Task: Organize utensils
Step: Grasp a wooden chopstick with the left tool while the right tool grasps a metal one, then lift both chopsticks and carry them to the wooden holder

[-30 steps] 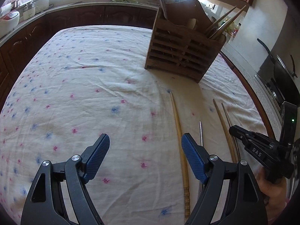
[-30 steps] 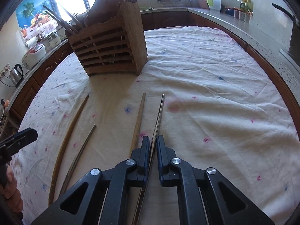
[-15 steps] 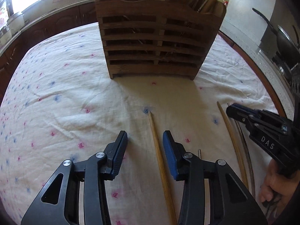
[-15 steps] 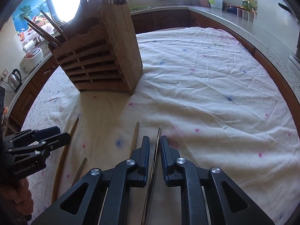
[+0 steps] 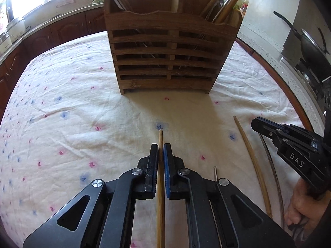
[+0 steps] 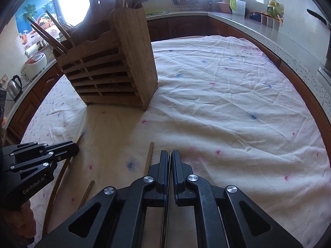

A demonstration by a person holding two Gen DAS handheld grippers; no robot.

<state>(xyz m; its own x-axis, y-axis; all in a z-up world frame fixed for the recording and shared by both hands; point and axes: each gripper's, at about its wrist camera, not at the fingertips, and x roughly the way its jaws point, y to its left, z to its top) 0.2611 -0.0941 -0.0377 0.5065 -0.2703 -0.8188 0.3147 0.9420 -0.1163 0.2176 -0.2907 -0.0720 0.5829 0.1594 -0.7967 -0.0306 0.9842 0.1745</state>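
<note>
A slatted wooden utensil holder (image 5: 171, 57) stands on the flowered cloth with several sticks and spoons in it. My left gripper (image 5: 161, 147) points at it, jaws closing tight on a pale bamboo chopstick (image 5: 160, 136) whose tip pokes out ahead of the pads. In the right wrist view my right gripper (image 6: 169, 154) is closing on a thin dark chopstick (image 6: 168, 186), pads pressed to it. A brown wooden chopstick (image 6: 149, 157) lies just left of it on the cloth. The left gripper (image 6: 70, 146) shows at the left edge, the holder (image 6: 115, 72) beyond it.
A short metal stick (image 5: 215, 172) and a long brown chopstick (image 5: 252, 165) lie between the grippers. A hand (image 5: 300, 210) holds the right gripper (image 5: 256, 124). Counters ring the table: a pan on a stove (image 5: 310, 47) on one side, a kettle (image 6: 13, 86) and rice cooker on the other.
My left gripper swung to face the holder and went from wide open to clamped on the bamboo chopstick. My right gripper loosened briefly, then closed on the thin chopstick again; the holder looks nearer.
</note>
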